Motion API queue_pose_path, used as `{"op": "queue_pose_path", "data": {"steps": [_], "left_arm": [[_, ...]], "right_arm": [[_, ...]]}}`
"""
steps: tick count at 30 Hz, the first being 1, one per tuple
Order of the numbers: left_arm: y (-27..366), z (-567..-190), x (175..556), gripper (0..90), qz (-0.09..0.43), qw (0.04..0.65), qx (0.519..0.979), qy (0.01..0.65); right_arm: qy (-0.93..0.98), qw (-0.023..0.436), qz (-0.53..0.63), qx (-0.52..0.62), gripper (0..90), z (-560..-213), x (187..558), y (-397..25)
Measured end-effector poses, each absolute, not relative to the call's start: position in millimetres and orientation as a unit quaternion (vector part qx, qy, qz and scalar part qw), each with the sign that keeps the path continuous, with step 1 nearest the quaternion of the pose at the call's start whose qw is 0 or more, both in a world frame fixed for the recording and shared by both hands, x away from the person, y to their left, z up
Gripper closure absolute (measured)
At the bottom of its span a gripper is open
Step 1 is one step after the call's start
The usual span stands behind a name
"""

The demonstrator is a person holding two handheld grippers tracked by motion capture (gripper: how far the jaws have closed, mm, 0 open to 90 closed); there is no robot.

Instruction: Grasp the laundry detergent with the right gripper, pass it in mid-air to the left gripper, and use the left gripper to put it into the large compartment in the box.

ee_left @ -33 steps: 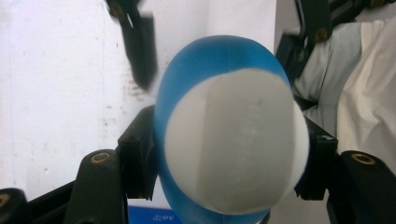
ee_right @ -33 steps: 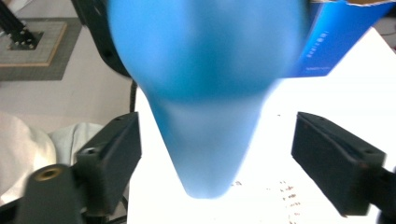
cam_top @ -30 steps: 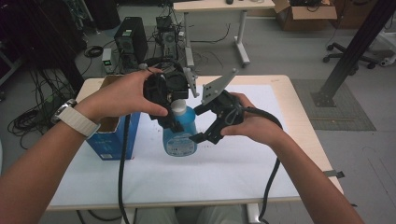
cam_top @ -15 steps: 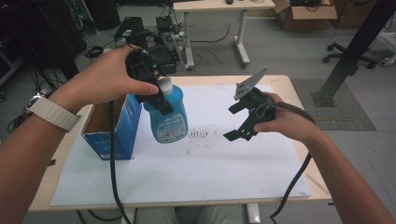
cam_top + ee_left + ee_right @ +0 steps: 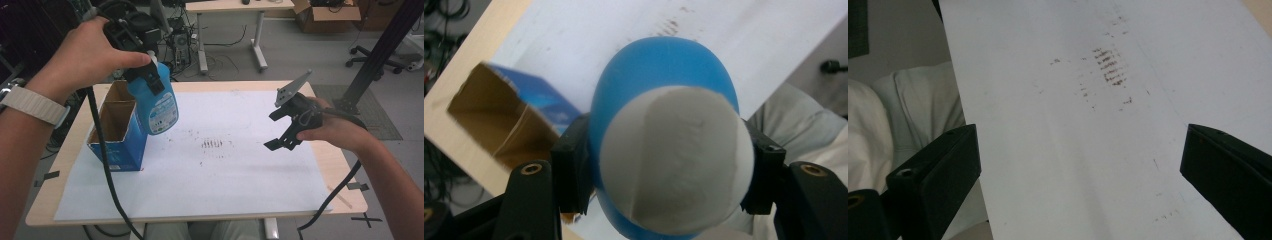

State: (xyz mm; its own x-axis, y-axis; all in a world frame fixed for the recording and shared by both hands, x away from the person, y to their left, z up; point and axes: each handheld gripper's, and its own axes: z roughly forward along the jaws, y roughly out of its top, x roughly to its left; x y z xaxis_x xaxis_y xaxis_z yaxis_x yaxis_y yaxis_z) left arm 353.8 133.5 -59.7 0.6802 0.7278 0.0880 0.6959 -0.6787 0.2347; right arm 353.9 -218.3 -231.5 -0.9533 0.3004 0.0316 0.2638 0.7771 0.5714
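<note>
A blue plastic bottle [image 5: 156, 102] with a white cap [image 5: 676, 160] hangs in the air beside an open blue cardboard box [image 5: 117, 132]. My left gripper [image 5: 142, 75] is shut on the bottle's neck, its jaws pressing both sides just under the cap in the left gripper view. The box's brown inside [image 5: 494, 127] lies below and to the bottle's left there. My right gripper [image 5: 280, 130] hovers open over the right part of the white paper [image 5: 225, 170], jaws wide apart and nothing between them.
A patch of small brown marks [image 5: 214, 144] stains the paper's middle [image 5: 1108, 65]. The wooden table edge [image 5: 345, 175] frames the paper. Cables trail from both grippers. Desks, chairs and boxes stand on the floor beyond the table.
My left gripper has lifted the bottle up and to the left, toward the box. My right gripper let go of the bottle earlier and has drawn away to the right, open.
</note>
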Motion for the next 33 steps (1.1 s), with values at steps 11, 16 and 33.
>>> {"op": "queue_pose_path", "data": {"steps": [11, 16, 33], "left_arm": [[171.0, -46.7, 364.5, 37.8, 0.105, 0.094, 0.855, 0.499], [181.6, -46.4, 365.9, 37.8, 0.119, 0.086, 0.833, 0.534], [214.6, -66.9, 379.0, 37.9, 0.132, 0.076, 0.772, 0.617]], "right_arm": [[0.949, 0.040, 0.265, 0.166, 3.3, -231.3, 358.2, -230.9], [0.951, 0.035, 0.259, 0.163, 3.5, -234.0, 359.9, -235.9], [0.951, 0.030, 0.258, 0.170, 3.7, -251.2, 354.1, -246.5]]}}
